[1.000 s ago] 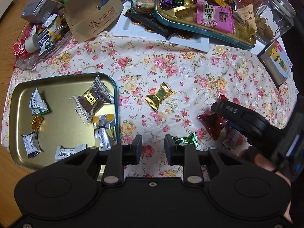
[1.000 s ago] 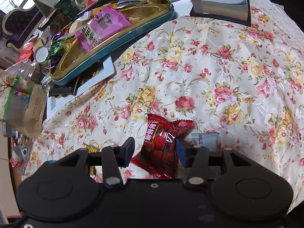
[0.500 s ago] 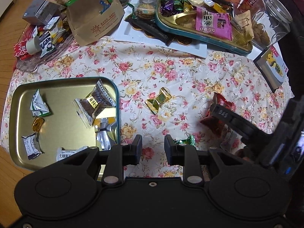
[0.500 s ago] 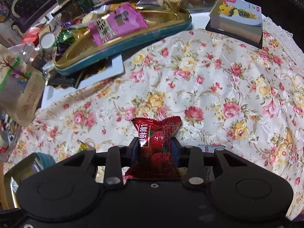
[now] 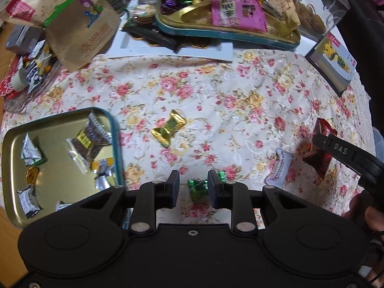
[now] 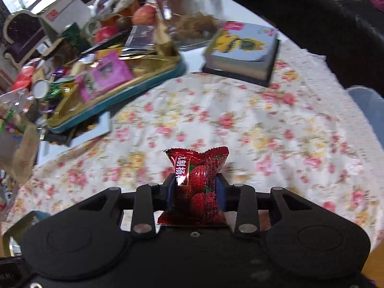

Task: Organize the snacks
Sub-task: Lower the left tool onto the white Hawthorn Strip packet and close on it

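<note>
My right gripper is shut on a red bayberry snack packet and holds it above the floral tablecloth; it also shows in the left wrist view. My left gripper is open, its jaws on either side of a small green foil candy lying on the cloth. A gold and green candy lies further ahead. A white wrapped candy lies to the right. The gold tray with a teal rim at the left holds several wrapped snacks.
A second teal-rimmed tray piled with snacks sits at the back on a white board. A brown paper bag stands at back left. A book with a yellow figure and a glass jar are at back right.
My right gripper closed on the red packet and lifted it off the cloth, uncovering the white candy. My left gripper moved forward so the green candy sits between its jaws.
</note>
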Available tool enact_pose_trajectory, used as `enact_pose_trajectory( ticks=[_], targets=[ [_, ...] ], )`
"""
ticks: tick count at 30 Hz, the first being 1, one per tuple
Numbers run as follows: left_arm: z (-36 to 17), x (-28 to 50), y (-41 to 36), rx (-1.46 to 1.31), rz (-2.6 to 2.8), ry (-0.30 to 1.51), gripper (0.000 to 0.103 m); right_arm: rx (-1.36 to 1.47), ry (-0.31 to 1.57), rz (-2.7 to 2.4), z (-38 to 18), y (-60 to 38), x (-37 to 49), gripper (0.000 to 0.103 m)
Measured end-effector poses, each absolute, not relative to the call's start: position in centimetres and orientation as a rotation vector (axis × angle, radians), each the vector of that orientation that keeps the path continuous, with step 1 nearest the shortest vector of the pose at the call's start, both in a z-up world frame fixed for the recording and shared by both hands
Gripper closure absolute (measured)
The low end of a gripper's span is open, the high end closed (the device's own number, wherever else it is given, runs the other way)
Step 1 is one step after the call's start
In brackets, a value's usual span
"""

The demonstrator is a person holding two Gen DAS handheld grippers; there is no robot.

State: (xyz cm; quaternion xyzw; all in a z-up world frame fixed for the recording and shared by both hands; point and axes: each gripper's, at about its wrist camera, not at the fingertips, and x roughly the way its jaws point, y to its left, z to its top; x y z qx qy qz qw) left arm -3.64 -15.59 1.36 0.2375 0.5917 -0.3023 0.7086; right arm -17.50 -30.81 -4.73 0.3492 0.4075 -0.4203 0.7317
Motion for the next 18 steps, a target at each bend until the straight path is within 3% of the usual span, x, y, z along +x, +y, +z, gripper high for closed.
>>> enact_pose_trajectory(
  ticks=[18],
  targets=[
    [-5.4,-9.3,-22.9,0.567,-0.836,1.407,0.067,0.889,0.966,-0.997,-7.3,-34.3,-22.9,0.066]
  ],
)
